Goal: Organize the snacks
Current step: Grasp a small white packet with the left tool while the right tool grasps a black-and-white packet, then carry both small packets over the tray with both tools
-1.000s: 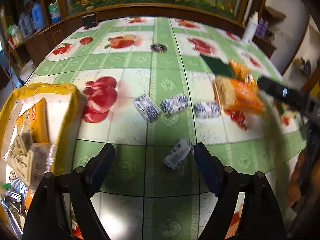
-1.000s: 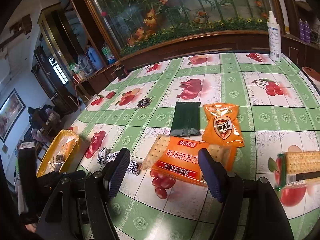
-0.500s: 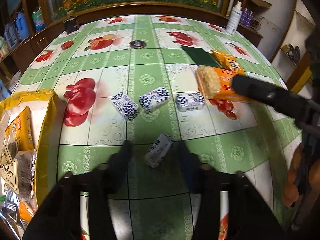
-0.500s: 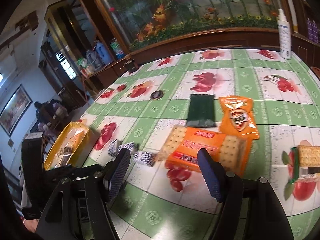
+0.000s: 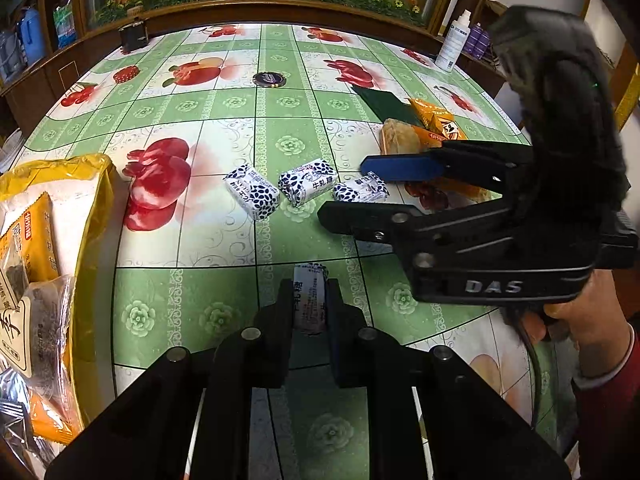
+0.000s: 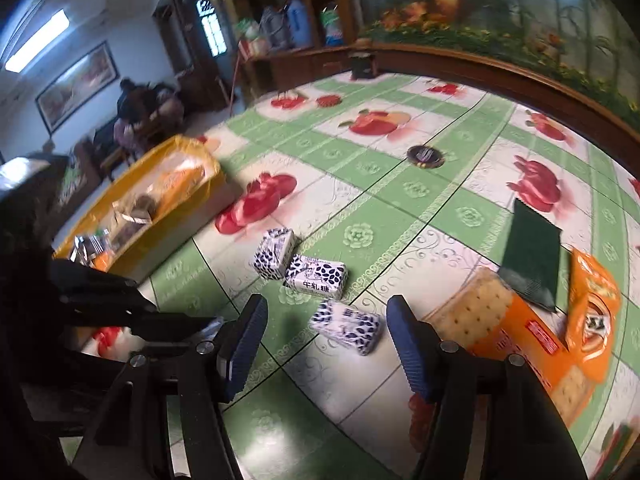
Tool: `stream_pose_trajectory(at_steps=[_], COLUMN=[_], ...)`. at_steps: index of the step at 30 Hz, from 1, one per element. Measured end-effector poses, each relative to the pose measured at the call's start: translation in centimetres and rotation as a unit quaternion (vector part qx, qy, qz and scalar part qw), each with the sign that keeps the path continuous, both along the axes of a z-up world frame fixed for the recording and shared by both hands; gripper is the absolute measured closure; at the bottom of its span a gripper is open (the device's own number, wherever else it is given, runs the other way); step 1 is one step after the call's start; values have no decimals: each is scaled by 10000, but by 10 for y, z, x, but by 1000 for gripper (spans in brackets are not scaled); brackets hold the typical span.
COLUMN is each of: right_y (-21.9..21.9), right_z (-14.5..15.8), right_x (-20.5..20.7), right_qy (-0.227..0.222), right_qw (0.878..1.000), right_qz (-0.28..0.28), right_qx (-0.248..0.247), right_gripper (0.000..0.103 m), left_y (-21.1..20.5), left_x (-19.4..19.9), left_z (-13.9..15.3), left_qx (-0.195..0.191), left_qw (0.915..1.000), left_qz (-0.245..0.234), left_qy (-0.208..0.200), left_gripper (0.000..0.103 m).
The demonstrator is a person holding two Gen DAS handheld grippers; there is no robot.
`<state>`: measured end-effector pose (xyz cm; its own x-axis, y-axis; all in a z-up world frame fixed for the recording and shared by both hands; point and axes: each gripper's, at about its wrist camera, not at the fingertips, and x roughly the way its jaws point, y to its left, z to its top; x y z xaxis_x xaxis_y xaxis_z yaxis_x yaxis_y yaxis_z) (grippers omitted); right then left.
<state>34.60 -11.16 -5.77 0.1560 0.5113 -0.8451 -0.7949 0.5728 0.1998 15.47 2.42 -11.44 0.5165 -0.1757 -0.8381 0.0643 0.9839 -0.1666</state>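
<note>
My left gripper (image 5: 310,300) is shut on a small white wrapped candy (image 5: 309,292) near the table's front edge. Beyond it lie three blue-and-white wrapped candies: left (image 5: 251,191), middle (image 5: 308,182), right (image 5: 361,189). My right gripper (image 6: 326,332) reaches in from the right, also seen from the side in the left wrist view (image 5: 342,191). Its jaws are closing, one on each side of the right-hand candy (image 6: 346,326), and the blue pads (image 6: 244,340) stand apart from it. A yellow tray (image 5: 94,184) with several snack packets sits at the left.
An orange cracker pack (image 6: 516,332), an orange bag (image 6: 592,304) and a dark green packet (image 6: 530,256) lie to the right of the candies. A round dark disc (image 6: 426,156) sits mid-table, with a white bottle (image 5: 454,44) and a dark box (image 5: 134,36) at the far edge.
My left gripper has closed from wide open onto the white candy. My right gripper has swung left from over the cracker pack to the right-hand candy, rolling and narrowing its jaws.
</note>
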Motion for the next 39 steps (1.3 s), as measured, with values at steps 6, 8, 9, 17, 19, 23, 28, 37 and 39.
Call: stream_pose_trajectory(at_steps=[6, 8, 9, 17, 19, 23, 28, 37, 39], right_y=[0, -1, -1, -21, -33, -55, -82, -86, -80], right_z=[-4, -3, -3, 19, 31, 54, 77, 102, 108], right_x=[-3, -7, -10, -39, -47, -64, -83, -111, -118], right_qy=[-213, -267, -292, -364, -329, -263, 21, 586, 583], right_qw=[9993, 9989, 9987, 9985, 9980, 9948, 9842, 9646, 9638], right_qz=[98, 97, 86, -379, -531, -852, -1309, -1391, -1308], right_qx=[-300, -371, -398, -120, 91, 488, 1196, 2161, 2249], right_gripper=[65, 65, 66, 66, 66, 66, 66, 66, 66], left_y=[0, 0, 1, 4, 4, 3, 7, 22, 27], left_x=[-2, -3, -4, -21, -29, -44, -66, -103, -110], left_z=[0, 0, 0, 8, 15, 30, 49, 75, 79], left_qx=[65, 75, 65, -48, -49, -9, 74, 697, 781], left_qw=[10000, 10000, 10000, 9998, 9997, 9992, 9979, 9902, 9880], left_qz=[15, 42, 52, 142, 134, 148, 312, 814, 923], left_qy=[-26, -31, -32, -100, -198, -371, -563, -901, -960], left_gripper=[91, 91, 91, 92, 92, 92, 92, 92, 92])
